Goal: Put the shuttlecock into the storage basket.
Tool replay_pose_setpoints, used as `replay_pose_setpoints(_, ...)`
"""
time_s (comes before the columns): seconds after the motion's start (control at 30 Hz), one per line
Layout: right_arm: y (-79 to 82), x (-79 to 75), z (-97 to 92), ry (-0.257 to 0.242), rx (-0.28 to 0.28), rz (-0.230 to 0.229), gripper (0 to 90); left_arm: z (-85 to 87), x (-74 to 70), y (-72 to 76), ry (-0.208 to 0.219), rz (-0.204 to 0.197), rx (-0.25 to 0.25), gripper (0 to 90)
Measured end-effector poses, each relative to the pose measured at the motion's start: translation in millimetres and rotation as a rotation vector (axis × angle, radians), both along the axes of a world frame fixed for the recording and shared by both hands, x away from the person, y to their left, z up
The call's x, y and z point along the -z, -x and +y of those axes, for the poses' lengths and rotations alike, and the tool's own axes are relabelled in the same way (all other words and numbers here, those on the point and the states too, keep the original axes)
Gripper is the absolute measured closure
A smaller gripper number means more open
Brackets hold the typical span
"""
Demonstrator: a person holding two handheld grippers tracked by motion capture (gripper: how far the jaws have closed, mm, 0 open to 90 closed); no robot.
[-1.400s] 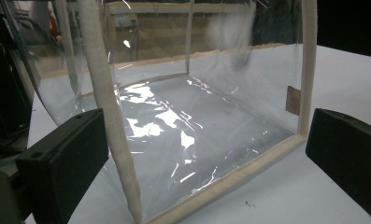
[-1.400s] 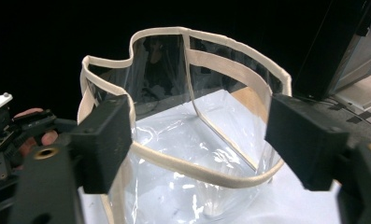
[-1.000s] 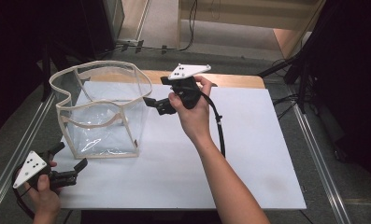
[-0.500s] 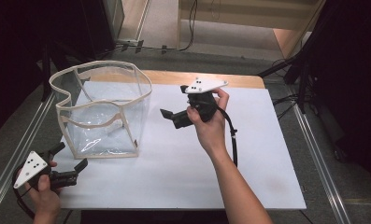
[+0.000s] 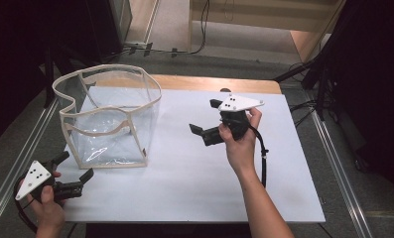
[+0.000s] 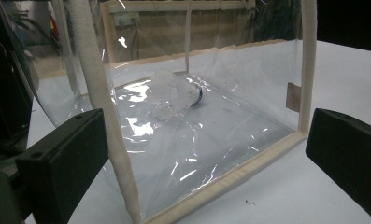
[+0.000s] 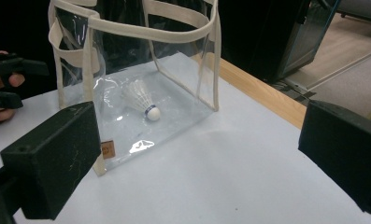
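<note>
Shuttlecock [image 7: 143, 103] already lying on the floor of the clear bag [image 5: 110, 119], so drop-off looks done; only pulling clear left. Right gripper [image 5: 207, 119] just beside the bag, jaws lately opening, now spread wide, nothing between them. Left gripper [image 5: 73, 168] near the bag's corner, wide and empty.

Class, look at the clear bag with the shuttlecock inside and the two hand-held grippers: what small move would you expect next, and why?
Probably the right hand-held gripper draws a little further from the clear bag and settles. Its jaws stand open and empty, and the shuttlecock already lies on the bag's floor. The left hand-held gripper waits open beside the bag's near corner.
</note>
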State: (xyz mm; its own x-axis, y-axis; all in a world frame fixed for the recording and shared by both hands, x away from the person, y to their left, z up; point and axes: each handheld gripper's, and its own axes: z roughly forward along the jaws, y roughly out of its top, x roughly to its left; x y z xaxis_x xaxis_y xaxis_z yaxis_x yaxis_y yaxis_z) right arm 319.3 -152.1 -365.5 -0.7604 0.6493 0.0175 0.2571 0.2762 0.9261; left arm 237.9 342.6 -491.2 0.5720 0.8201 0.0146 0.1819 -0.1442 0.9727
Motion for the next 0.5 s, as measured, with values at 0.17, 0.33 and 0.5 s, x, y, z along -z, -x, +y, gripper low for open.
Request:
replay_pose_setpoints(0.17, 4.7, 5.8, -10.7, 0.002, 0.020, -0.005, 0.0, -0.2, 0.1, 0.1, -0.001, 0.001, 0.001, 0.0)
replay_pose_setpoints(0.33, 8.8, 11.9, -20.5, 0.003, 0.037, -0.003, 0.0, -0.2, 0.1, 0.5, -0.003, 0.000, 0.000, 0.0)
replay_pose_setpoints(0.5, 13.0, 16.0, -29.8, 0.001, 0.050, 0.000, 0.0, -0.9, 0.2, 0.4, -0.009, -0.001, 0.000, 0.0)
